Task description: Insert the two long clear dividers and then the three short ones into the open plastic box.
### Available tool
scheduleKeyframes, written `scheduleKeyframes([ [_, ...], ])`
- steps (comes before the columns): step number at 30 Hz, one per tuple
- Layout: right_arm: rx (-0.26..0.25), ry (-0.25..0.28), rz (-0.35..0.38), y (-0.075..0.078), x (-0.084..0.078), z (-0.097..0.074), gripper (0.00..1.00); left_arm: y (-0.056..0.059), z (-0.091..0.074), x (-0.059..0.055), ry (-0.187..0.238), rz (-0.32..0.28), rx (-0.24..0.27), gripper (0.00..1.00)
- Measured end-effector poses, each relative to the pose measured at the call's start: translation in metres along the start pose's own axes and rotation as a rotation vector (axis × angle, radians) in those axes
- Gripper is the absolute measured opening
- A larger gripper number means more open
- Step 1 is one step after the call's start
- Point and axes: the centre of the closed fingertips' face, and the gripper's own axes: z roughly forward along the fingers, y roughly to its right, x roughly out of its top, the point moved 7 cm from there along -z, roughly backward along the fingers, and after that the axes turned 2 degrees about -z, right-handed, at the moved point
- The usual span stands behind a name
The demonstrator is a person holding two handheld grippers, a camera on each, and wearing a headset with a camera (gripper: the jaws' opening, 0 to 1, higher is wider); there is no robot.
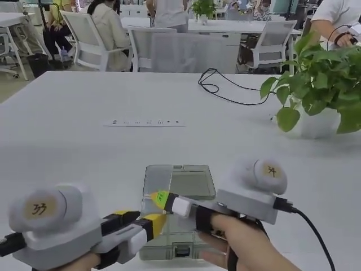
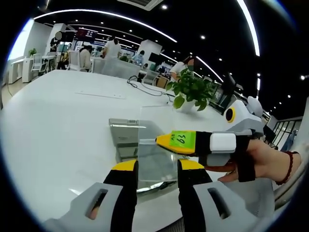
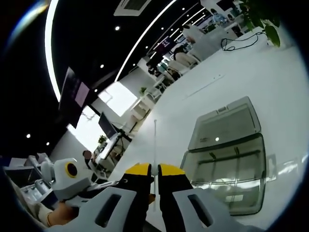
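The open clear plastic box (image 1: 181,236) lies near the table's front edge with its lid (image 1: 192,182) folded back; in the right gripper view its base (image 3: 227,176) has ribs inside. My right gripper (image 1: 160,197) is shut on a long clear divider (image 1: 157,179), held upright over the box's left side. The divider shows edge-on as a thin line (image 3: 155,140) and broadside as a clear sheet (image 2: 157,154). My left gripper (image 1: 140,219) is open at the box's left front corner, its jaws standing either side of the sheet's lower part, not closed on it.
A potted green plant (image 1: 321,90) stands at the right, a black cable (image 1: 221,87) loops behind the box, and a flush socket strip (image 1: 144,122) sits mid-table. White chairs and seated people are beyond the far edge.
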Motion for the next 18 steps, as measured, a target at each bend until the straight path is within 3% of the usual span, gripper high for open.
scheduleKeyframes([
  [5, -0.006, -0.021, -0.004, -0.002, 0.003, 0.0, 0.07, 0.002, 0.0, 0.001, -0.02, 0.043, -0.004, 0.32],
  [7, -0.012, -0.027, -0.017, -0.003, 0.003, 0.0, 0.07, 0.002, -0.001, 0.0, -0.045, 0.099, 0.002, 0.33],
  [11, -0.01, -0.045, 0.006, -0.005, 0.007, -0.003, 0.07, 0.004, -0.004, -0.001, -0.069, 0.157, 0.014, 0.39],
  [12, -0.021, -0.037, -0.022, -0.004, 0.009, -0.004, 0.07, 0.005, -0.005, 0.0, -0.067, 0.168, 0.012, 0.4],
  [18, -0.068, -0.07, -0.024, 0.001, 0.014, -0.012, 0.07, 0.005, -0.011, -0.005, -0.096, 0.247, 0.016, 0.49],
])
